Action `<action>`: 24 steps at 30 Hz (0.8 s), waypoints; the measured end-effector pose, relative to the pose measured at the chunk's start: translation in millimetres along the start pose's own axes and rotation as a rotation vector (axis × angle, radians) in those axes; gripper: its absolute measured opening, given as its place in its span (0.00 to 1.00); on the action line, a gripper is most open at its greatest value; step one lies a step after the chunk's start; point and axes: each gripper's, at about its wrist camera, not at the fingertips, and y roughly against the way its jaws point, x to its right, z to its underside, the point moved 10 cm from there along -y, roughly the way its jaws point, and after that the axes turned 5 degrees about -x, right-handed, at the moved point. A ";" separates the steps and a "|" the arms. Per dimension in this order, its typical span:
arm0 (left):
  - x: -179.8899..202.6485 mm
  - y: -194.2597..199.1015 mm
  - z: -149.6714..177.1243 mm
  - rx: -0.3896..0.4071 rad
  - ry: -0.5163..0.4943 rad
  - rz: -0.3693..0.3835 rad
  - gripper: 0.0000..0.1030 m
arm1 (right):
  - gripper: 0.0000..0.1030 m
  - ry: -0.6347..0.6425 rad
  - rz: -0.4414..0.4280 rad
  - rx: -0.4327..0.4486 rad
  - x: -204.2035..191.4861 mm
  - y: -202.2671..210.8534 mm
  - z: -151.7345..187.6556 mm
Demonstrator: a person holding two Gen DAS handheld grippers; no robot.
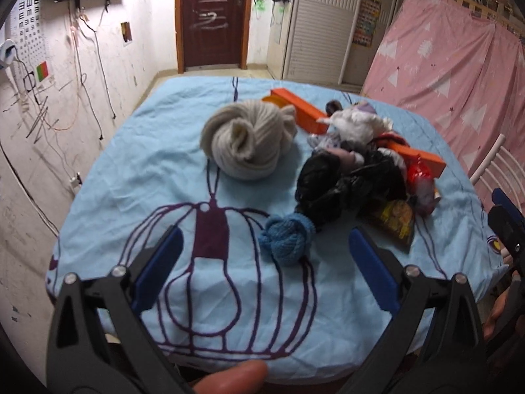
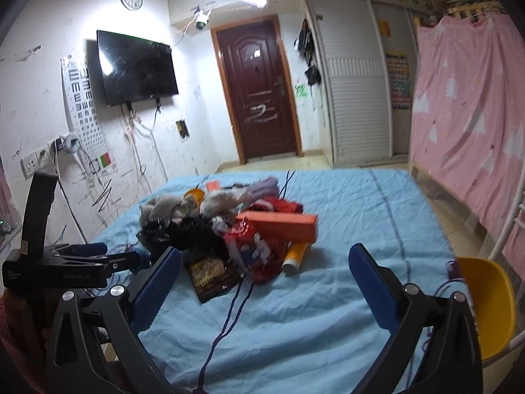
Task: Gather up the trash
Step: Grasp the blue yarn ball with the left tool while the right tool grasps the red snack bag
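Observation:
A pile of clothes and trash lies on a table under a light blue cloth (image 1: 164, 180). In the left wrist view I see a dark snack wrapper (image 1: 395, 221), a red wrapper (image 1: 418, 174), two orange boxes (image 1: 303, 111) and black clothing (image 1: 344, 180). My left gripper (image 1: 265, 249) is open and empty, just before a blue rolled sock (image 1: 287, 238). In the right wrist view my right gripper (image 2: 265, 269) is open and empty, short of the dark wrapper (image 2: 211, 274), a red bag (image 2: 252, 246), an orange box (image 2: 282, 226) and a white-yellow tube (image 2: 295, 257). The left gripper (image 2: 82, 256) shows at left.
A beige rolled knit (image 1: 247, 141) lies behind the blue sock. A yellow chair (image 2: 485, 302) stands at the table's right edge. A pink curtain (image 2: 469, 105) hangs on the right. A door (image 2: 259, 92) and a wall television (image 2: 137, 69) are beyond.

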 end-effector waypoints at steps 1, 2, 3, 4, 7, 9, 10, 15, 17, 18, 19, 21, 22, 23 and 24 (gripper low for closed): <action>0.4 -4.9 1.0 -0.011 -0.003 0.002 0.94 | 0.92 -0.003 -0.008 -0.016 0.2 -5.2 2.7; 0.4 -8.6 1.6 -0.018 -0.003 0.001 0.94 | 0.92 -0.007 -0.016 -0.030 0.6 -9.8 4.8; -0.2 -12.2 1.4 -0.024 0.000 0.001 0.89 | 0.92 -0.012 -0.022 -0.042 2.1 -14.9 6.7; -0.2 -16.9 1.7 -0.033 0.003 0.001 0.85 | 0.92 -0.019 -0.023 -0.055 4.3 -20.1 8.4; 2.1 -22.2 -1.3 -0.033 -0.006 -0.006 0.70 | 0.92 -0.037 -0.046 -0.086 6.4 -32.7 11.0; 7.6 -23.3 -2.3 -0.027 -0.018 0.005 0.66 | 0.92 -0.035 -0.060 -0.096 5.7 -37.2 10.9; 9.6 -23.6 -2.9 -0.020 -0.023 0.003 0.54 | 0.92 -0.028 -0.064 -0.098 4.0 -39.0 10.5; 6.5 -22.9 -4.6 0.006 -0.011 -0.006 0.24 | 0.64 0.024 -0.091 -0.118 -9.2 -50.1 4.3; 2.6 -22.9 -6.3 0.010 -0.012 -0.002 0.22 | 0.51 0.034 -0.085 -0.138 -12.1 -57.6 3.6; 2.2 -22.5 -6.6 0.012 -0.012 0.000 0.22 | 0.49 0.036 -0.076 -0.154 -13.0 -62.9 4.4; 3.2 -23.1 -6.8 0.013 -0.013 0.002 0.22 | 0.49 0.038 -0.068 -0.163 -13.0 -65.9 4.0; 2.0 -21.9 -6.7 0.012 -0.007 0.017 0.21 | 0.44 0.039 -0.054 -0.181 -13.6 -71.9 5.5; 0.9 -21.2 -6.8 0.012 -0.002 0.027 0.21 | 0.39 0.044 -0.047 -0.192 -13.9 -74.4 6.9; -0.4 -19.9 -7.0 0.013 0.002 0.033 0.21 | 0.29 0.049 -0.042 -0.200 -13.5 -76.8 7.3; -2.7 -17.5 -8.1 0.018 0.008 0.037 0.21 | 0.25 0.052 -0.036 -0.209 -13.4 -78.4 8.3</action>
